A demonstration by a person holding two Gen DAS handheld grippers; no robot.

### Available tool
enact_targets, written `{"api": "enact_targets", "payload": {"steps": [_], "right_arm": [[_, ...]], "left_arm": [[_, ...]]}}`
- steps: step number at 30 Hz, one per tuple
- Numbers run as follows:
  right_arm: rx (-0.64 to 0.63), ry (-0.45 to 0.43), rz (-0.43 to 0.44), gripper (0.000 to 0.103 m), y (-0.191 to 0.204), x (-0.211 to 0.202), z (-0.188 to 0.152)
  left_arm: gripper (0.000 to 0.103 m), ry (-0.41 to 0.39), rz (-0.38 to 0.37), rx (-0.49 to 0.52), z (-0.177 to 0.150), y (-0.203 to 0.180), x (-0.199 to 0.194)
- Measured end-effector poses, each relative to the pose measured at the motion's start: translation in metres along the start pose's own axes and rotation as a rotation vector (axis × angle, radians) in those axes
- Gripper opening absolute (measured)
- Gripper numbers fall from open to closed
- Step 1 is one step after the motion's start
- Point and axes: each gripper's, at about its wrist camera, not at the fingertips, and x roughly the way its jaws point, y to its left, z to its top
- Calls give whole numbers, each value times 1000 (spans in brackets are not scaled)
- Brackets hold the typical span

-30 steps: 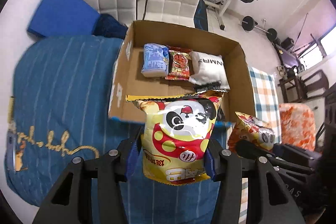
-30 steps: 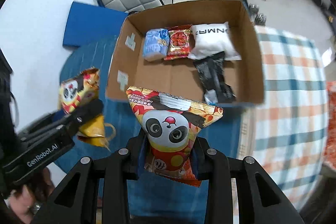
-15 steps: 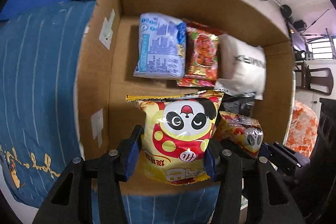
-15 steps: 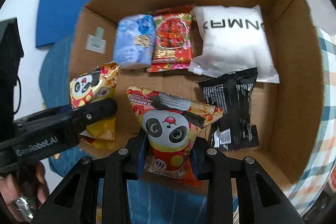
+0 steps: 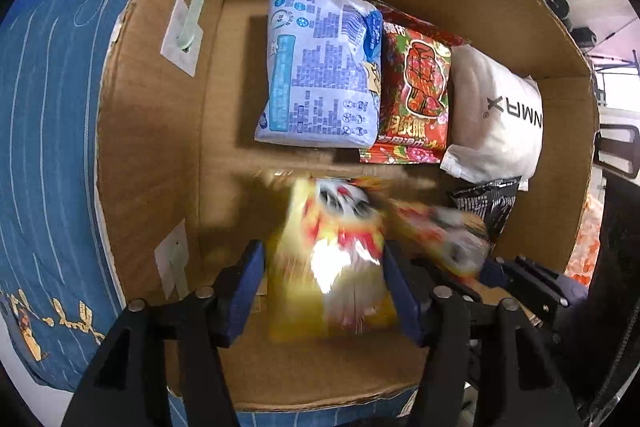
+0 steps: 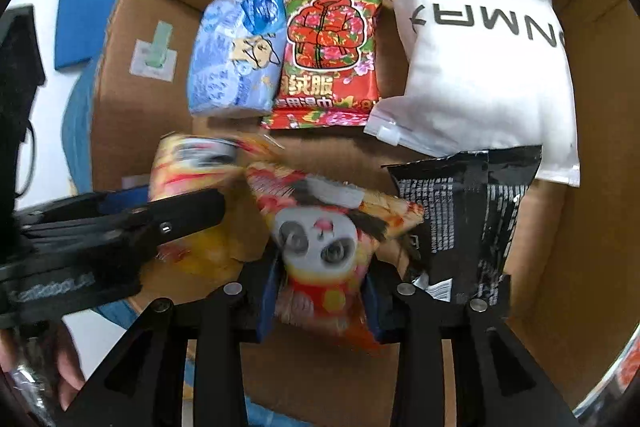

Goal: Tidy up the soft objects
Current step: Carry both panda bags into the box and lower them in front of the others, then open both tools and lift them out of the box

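Left wrist view: our left gripper (image 5: 324, 291) hangs low over the brown cardboard box (image 5: 152, 131), fingers spread beside a blurred yellow panda snack bag (image 5: 328, 267) standing lengthwise between them; grip uncertain.

Right wrist view: our right gripper (image 6: 320, 301) pinches an orange panda snack bag (image 6: 320, 251), just left of a black foil packet (image 6: 468, 215).

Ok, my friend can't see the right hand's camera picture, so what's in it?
The right gripper holds a panda snack bag low inside a cardboard box. Behind lie a blue pack, red packet, white pouch and black packet.
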Motion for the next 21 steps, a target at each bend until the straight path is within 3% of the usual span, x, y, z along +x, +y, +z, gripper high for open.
{"api": "enact_targets", "payload": {"steps": [6,8,13,15,20,21], "right_arm": [[4,-6,-21,62,4,9,-5],[3,-20,-35,63,3,2,-4],[5,-68,-97,78,-1,-20,-17],[7,-93,-110,86,-3,-28,-25],[7,-142,-173,87,-8,-49,-48],[6,-152,-191,91,-8,-54,-53]], "left_arm": [[72,-17,16,14,-3,-8,-2],[87,-36,36,25,-8,-12,-7],[99,-121,95,47,-27,-21,-27],[101,-156,100,56,-36,-23,-35],[101,-256,128,64,-56,-22,-58],[101,-272,134,69,-59,-24,-61]]}}
